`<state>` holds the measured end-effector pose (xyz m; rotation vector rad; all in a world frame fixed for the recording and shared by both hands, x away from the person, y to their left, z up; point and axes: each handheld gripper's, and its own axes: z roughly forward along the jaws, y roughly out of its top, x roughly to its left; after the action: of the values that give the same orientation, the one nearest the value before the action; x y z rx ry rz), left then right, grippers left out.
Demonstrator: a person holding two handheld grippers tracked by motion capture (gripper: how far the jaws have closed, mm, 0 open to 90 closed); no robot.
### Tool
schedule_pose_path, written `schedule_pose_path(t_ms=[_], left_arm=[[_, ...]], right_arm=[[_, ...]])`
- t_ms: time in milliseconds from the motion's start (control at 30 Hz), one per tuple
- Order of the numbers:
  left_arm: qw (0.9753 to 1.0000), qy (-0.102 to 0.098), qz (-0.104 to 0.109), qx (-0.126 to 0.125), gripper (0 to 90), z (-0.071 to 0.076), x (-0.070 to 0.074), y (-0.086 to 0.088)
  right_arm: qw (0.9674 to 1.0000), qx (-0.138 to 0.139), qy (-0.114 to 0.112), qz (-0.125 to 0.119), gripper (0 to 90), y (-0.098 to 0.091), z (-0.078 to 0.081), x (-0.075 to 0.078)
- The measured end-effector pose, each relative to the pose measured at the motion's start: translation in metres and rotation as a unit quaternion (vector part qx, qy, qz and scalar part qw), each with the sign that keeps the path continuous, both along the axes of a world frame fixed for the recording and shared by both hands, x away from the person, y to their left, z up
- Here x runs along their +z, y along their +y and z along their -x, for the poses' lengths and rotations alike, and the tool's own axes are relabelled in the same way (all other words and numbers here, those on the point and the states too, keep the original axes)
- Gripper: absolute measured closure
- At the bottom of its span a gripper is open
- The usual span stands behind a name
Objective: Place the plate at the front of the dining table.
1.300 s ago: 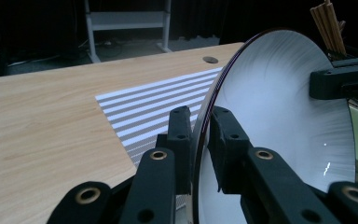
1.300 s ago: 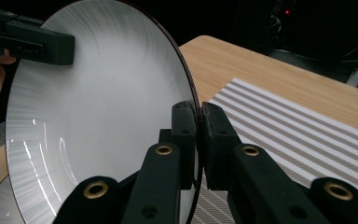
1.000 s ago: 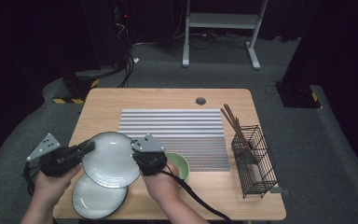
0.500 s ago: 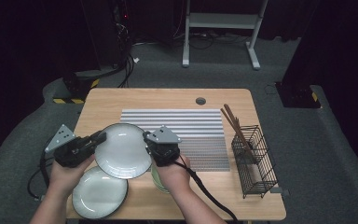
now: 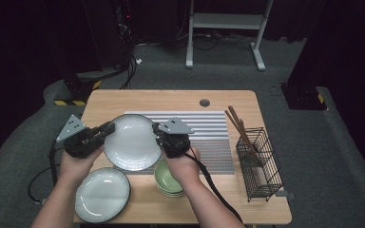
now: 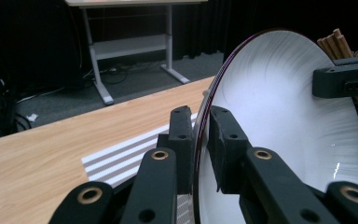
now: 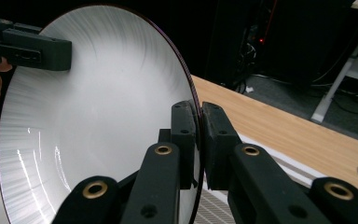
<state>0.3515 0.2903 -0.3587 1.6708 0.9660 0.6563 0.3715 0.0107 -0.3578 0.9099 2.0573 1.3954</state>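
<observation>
Left gripper (image 5: 108,127) and right gripper (image 5: 158,129) clamped on opposite rims of white plate (image 5: 132,141), held level above table's (image 5: 171,102) front-left, short of striped mat (image 5: 204,124).

Both forearms are bare, no sleeves; the left gripper (image 5: 108,127) and right gripper (image 5: 158,129) are black, each topped by a grey three-cornered plate; brass-ringed screw holes sit behind the jaws; black cables trail back.
</observation>
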Motion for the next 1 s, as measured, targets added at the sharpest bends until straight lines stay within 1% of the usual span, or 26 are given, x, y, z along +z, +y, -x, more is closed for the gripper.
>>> schedule_pose_path(t_ms=[33,100,200,233,267,300,400,500,567,633,700,767,867,1000], left_arm=[[1.0,0.0,0.0,0.0,79.4,0.0,0.0,0.0],[1.0,-0.001,-0.001,-0.006,79.6,-0.009,0.003,-0.007],[1.0,-0.002,-0.004,-0.009,79.6,-0.019,0.005,-0.013],[1.0,-0.002,-0.004,-0.009,79.5,-0.019,0.005,-0.013],[0.9999,-0.004,-0.008,-0.011,79.4,-0.024,0.005,-0.017],[0.9999,-0.004,-0.008,-0.011,79.4,-0.024,0.005,-0.017],[0.9999,-0.004,-0.004,-0.016,79.4,-0.033,0.003,-0.024],[0.9999,-0.004,-0.001,-0.014,79.2,-0.038,0.002,-0.029],[0.9999,-0.007,0.0,-0.014,78.9,-0.042,0.001,-0.035],[0.9998,-0.007,0.001,-0.016,79.0,-0.044,0.001,-0.037],[0.9997,-0.006,0.001,-0.022,79.0,-0.049,0.001,-0.045],[0.9997,-0.006,0.0,-0.024,79.0,-0.05,0.001,-0.046],[0.9995,-0.007,-0.002,-0.03,79.0,-0.057,0.002,-0.056],[0.9994,-0.007,-0.003,-0.034,79.0,-0.061,0.001,-0.061]], right_arm=[[1.0,-0.003,0.0,0.001,84.2,-0.002,-0.001,0.001],[1.0,-0.006,-0.005,0.001,83.9,-0.006,-0.005,0.003],[0.9999,-0.014,-0.007,-0.001,83.9,-0.012,-0.012,0.004],[0.9999,-0.014,-0.007,-0.001,83.9,-0.012,-0.012,0.004],[0.9998,-0.018,-0.005,-0.001,84.0,-0.016,-0.017,0.004],[0.9998,-0.018,-0.005,-0.001,84.0,-0.016,-0.017,0.004],[0.9997,-0.025,-0.003,0.003,84.0,-0.022,-0.022,0.004],[0.9995,-0.03,-0.006,0.004,84.0,-0.027,-0.025,0.004],[0.9994,-0.033,-0.005,0.004,84.0,-0.032,-0.029,0.004],[0.9994,-0.035,-0.004,0.005,84.0,-0.037,-0.031,0.004],[0.9992,-0.038,-0.005,0.007,84.0,-0.041,-0.031,0.005],[0.9991,-0.042,-0.004,0.006,83.9,-0.045,-0.033,0.005],[0.9988,-0.048,-0.007,0.007,83.8,-0.053,-0.036,0.004],[0.9987,-0.051,-0.007,0.004,83.9,-0.058,-0.037,0.004]])
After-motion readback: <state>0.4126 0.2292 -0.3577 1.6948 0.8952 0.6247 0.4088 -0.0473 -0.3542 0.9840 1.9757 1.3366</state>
